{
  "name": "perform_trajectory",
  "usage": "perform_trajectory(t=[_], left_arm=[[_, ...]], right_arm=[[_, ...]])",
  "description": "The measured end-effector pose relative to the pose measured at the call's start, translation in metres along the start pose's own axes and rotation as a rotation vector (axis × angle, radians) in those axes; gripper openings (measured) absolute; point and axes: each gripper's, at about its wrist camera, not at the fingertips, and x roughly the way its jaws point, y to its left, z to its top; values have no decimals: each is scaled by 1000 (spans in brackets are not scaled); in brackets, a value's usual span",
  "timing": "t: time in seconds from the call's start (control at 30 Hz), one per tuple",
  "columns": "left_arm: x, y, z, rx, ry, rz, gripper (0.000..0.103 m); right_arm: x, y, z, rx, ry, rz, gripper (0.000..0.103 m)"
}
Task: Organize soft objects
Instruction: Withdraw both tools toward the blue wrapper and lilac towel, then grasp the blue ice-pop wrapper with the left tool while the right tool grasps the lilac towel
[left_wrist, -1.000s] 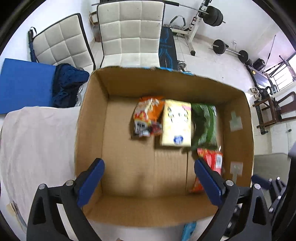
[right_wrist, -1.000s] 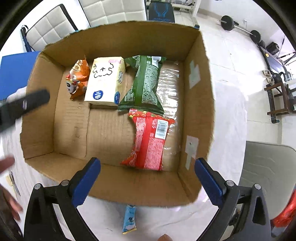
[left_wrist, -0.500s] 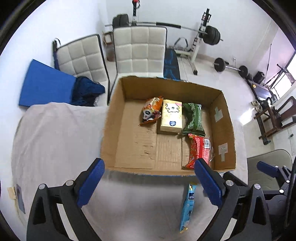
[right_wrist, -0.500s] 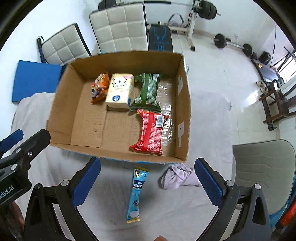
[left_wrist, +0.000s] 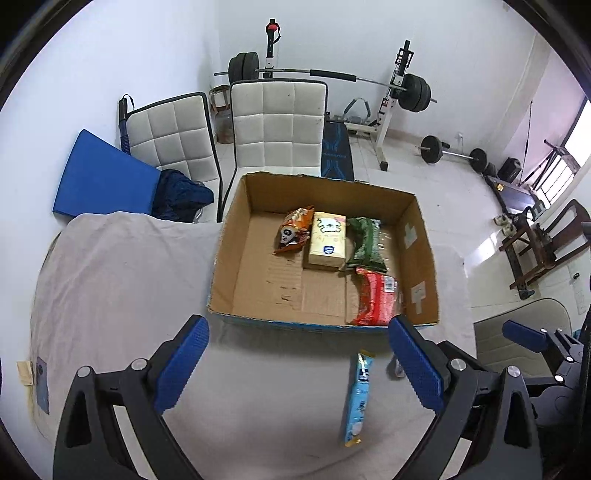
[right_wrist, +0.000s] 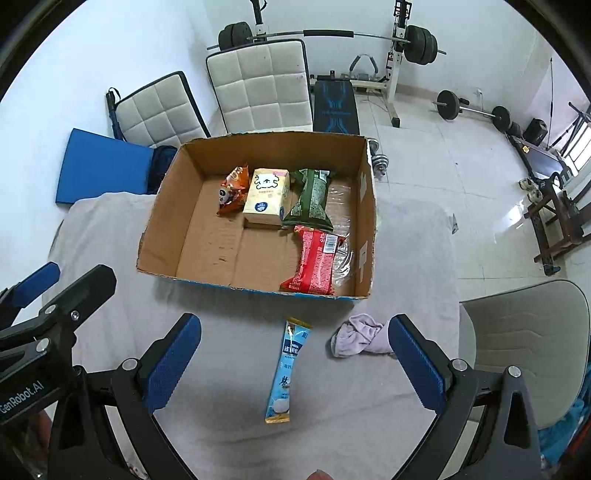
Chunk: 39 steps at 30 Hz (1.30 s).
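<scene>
Right wrist view shows your right gripper (right_wrist: 293, 363) with its blue fingers (right_wrist: 171, 356) spread wide, holding nothing. A long light blue packet (right_wrist: 286, 373) lies flat on the grey tabletop (right_wrist: 221, 332), right between those fingers and not touching them. A small crumpled pale purple cloth (right_wrist: 360, 339) sits just beside the right-hand finger. Past both is the cardboard box (right_wrist: 365, 221), with an orange snack bag (right_wrist: 232, 190), a cream tissue pack (right_wrist: 266, 195), a green bag (right_wrist: 312, 199) and a red bag (right_wrist: 317, 260) inside. In the left wrist view, your left gripper (left_wrist: 299, 369) is wide open too and empty, with the light blue packet (left_wrist: 358, 398) lying nearer its right-hand finger (left_wrist: 415, 365).
</scene>
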Motion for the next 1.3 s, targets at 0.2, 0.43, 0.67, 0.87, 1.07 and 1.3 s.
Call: perform_trajectory(t=[0.2, 0.43, 0.67, 0.87, 1.07, 1.3], left_arm=[[15, -18, -16, 3, 40, -21, 100], [91, -47, -56, 34, 219, -56, 100], [168, -71, -102, 26, 401, -75, 99], [203, -77, -124, 5, 497, -74, 99], [219, -86, -137, 39, 550, -71, 99], [235, -99, -149, 79, 585, -63, 85]], right_arm=[[17, -47, -11, 105, 70, 9, 103], [99, -133, -33, 349, 271, 40, 103], [185, -170, -61, 576, 417, 125, 103], [225, -171, -72, 700, 437, 168, 89], [239, -161, -88, 601, 501, 122, 40], [226, -143, -115, 231, 593, -4, 23]])
